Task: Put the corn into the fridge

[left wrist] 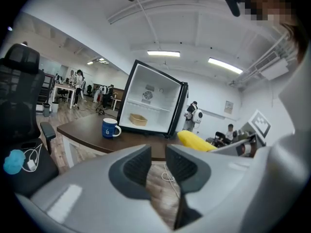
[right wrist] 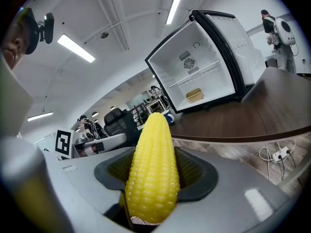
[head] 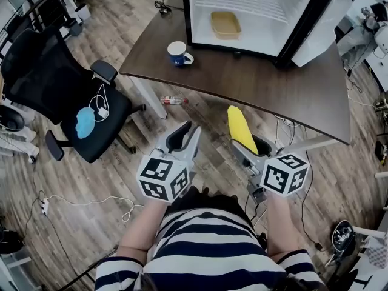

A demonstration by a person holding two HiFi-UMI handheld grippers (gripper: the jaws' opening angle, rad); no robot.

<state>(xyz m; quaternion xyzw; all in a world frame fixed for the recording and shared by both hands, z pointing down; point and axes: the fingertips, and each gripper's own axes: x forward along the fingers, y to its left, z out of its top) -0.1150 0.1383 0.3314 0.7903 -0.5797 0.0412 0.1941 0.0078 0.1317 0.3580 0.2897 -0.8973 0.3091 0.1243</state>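
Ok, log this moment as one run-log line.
right gripper: shut on corn | left gripper: slightly open, empty | fridge: door open | corn: not yet inside

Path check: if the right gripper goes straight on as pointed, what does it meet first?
Likely the near edge of the table, with the held corn leading; the open fridge sits right of that line. Depth unclear.

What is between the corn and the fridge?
Just bare brown table before the open fridge, seen in the head view. The right gripper holds the corn; the blue mug stands off to one side.
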